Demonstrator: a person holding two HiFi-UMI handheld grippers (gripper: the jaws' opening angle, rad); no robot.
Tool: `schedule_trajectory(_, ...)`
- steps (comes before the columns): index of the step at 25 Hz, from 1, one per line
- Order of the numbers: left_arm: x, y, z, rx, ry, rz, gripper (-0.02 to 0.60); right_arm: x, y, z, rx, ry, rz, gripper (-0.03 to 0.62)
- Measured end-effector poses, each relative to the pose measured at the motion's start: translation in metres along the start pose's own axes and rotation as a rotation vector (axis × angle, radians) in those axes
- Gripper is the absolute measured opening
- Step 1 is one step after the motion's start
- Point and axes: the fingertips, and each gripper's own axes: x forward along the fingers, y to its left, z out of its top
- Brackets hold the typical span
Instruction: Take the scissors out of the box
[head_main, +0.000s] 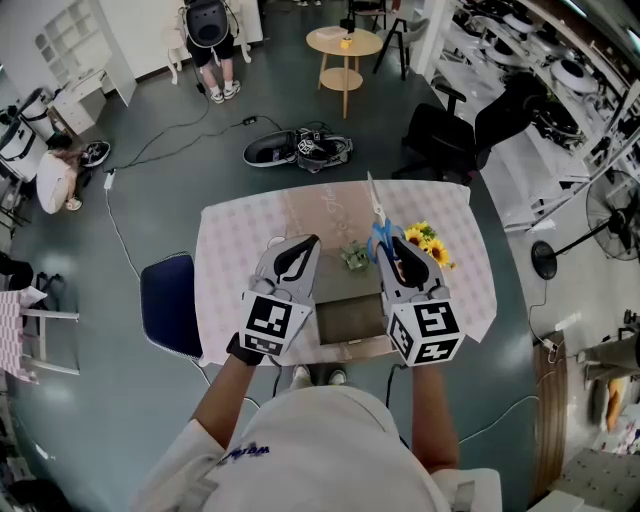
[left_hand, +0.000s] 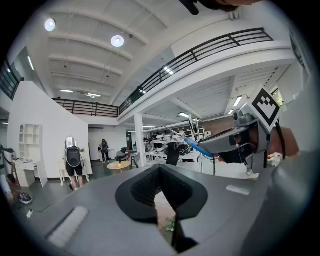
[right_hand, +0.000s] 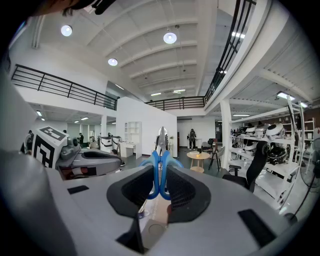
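At the near edge of the table (head_main: 230, 240), the two grippers flank the box (head_main: 350, 347), one on each side. On the box's left, the left gripper (head_main: 303, 245) has its jaws fully together with nothing between them. It is probably parked there to keep the lift path clear.

On the other side, the right gripper (head_main: 388, 252) is clamped on the blue handle loops of the scissors (head_main: 377, 215). The right gripper view shows both loops pressed between the pads. Gripping the handles directs the blades up and away from the operator. The scissors are held above the box's far right corner and appear to be clear of it, so the removal step looks close to complete.

Box contents: the visible floor is bare grey, with no other item discernible. The grippers hide part of it. A green sprig (head_main: 355, 257) sits at the far edge, and whether it is inside or behind cannot be determined.

Sunflowers (head_main: 428, 242) lie on the cloth just beside the right gripper. A blue chair (head_main: 168, 300) stands left of the table, and farther off are a black bag (head_main: 298, 148) and a round wooden table (head_main: 343, 45)
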Motion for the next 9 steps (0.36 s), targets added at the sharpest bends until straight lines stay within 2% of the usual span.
schedule_trajectory(9,0.0003,-0.0060,0.0014,-0.003,0.006,-0.007,0.003,-0.0069,-0.0044,-0.0015,0.007,0.002,-0.003,0.087)
